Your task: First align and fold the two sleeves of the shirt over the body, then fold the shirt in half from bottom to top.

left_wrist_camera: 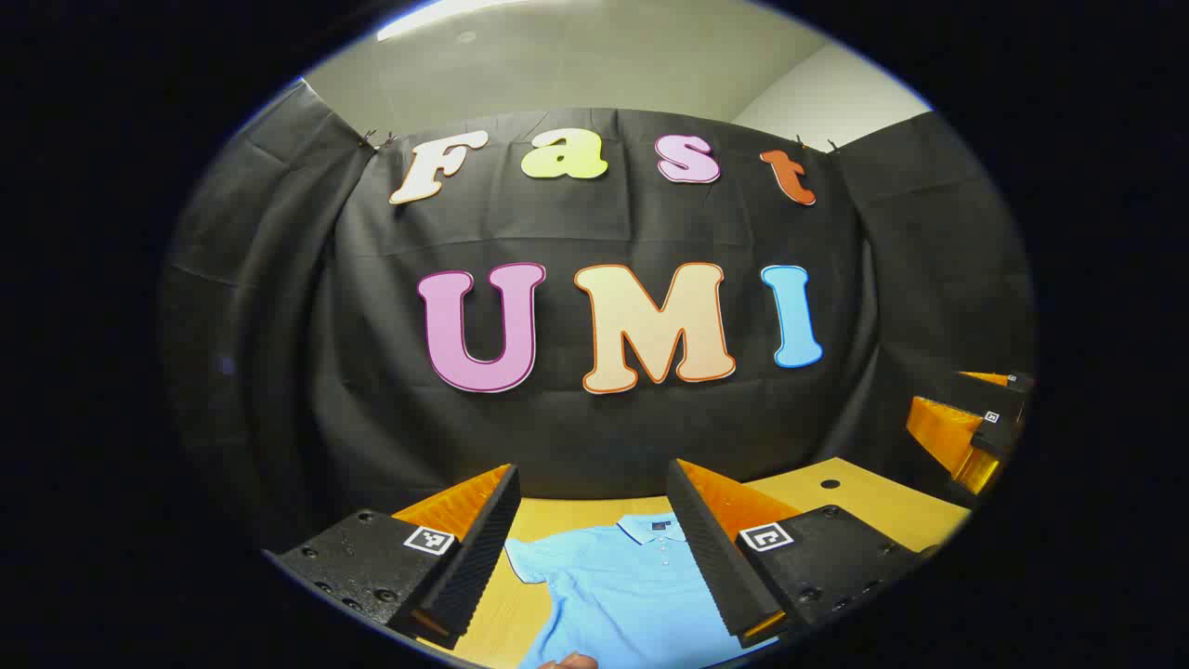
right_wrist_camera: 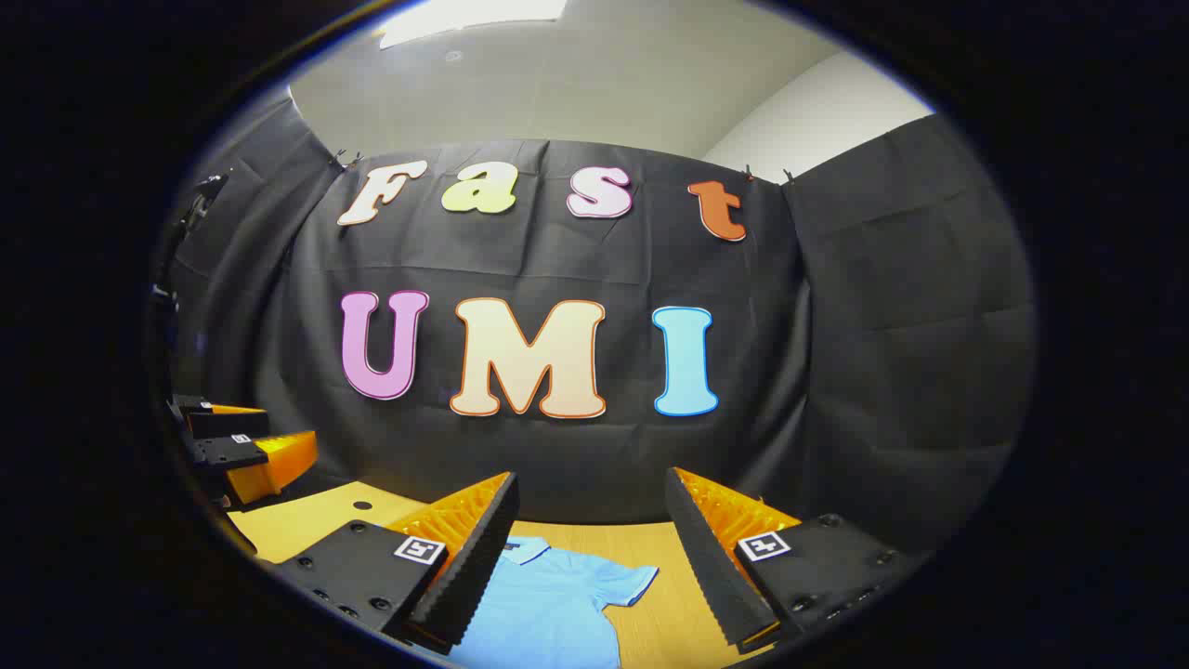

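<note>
Light blue polo shirt flat on wooden tabletop, collar toward the booth wall, placket buttons up. Left sleeve spread outward in left gripper view; right sleeve spread outward in right gripper view. Neither sleeve over the body; hem out of frame. Progress, judged: nothing done. Both sleeve folds and the bottom-to-top half fold all remaining. Left hand-held gripper: fingers wide apart, nothing between them, raised above the shirt and well clear of the cloth, camera pitched mostly at the wall. Right hand-held gripper: likewise spread, nothing held, raised above the collar-and-sleeve region, no contact with fabric. Each gripper also seen from the other's camera, off at the frame edge, level and away from the shirt. Small part of a hand at the bottom edge of left gripper view, near or on the lower shirt body; contact not resolvable. Shirt reasonably smooth, slight wrinkles near the body, collar lying neat. Likely next step: descent to a sleeve edge, pinch, carry across the chest. Risk noted: thin knit prone to dragging the body layer along if pinched too deep; sleeve alignment hard to verify from this high viewpoint.
</note>
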Demonstrator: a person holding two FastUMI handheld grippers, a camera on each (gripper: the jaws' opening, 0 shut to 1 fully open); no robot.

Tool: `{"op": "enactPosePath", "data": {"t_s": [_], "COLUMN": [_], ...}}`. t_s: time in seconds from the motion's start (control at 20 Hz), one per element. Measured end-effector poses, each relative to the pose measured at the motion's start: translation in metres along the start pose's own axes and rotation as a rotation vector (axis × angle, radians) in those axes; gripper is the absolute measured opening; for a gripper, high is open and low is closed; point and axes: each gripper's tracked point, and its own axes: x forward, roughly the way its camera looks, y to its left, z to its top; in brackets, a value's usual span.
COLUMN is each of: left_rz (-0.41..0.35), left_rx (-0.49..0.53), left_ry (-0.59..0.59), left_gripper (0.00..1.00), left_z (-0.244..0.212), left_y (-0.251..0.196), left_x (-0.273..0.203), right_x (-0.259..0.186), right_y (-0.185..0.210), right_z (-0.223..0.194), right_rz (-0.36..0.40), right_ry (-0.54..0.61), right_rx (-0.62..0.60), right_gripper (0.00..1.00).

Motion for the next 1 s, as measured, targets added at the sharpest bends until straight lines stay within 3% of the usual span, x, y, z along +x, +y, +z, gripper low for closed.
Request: {"op": "enactPosePath", "data": {"t_s": [0.35, 1.0], "left_rz": [0.001, 0.002], "left_rx": [-0.011, -0.009], "left_ry": [0.0, -0.01], "left_gripper": [0.95, 0.95], "left_z": [0.0, -0.003], "left_y": [0.007, 0.018], "left_x": [0.007, 0.019], "right_x": [0.002, 0.031], "right_y": [0.012, 0.013], "right_z": [-0.003, -0.028], "right_rz": [0.024, -0.007], "right_ry": [0.014, 0.068], "right_rx": [0.017, 0.009], "right_gripper": [1.0, 0.98]}}
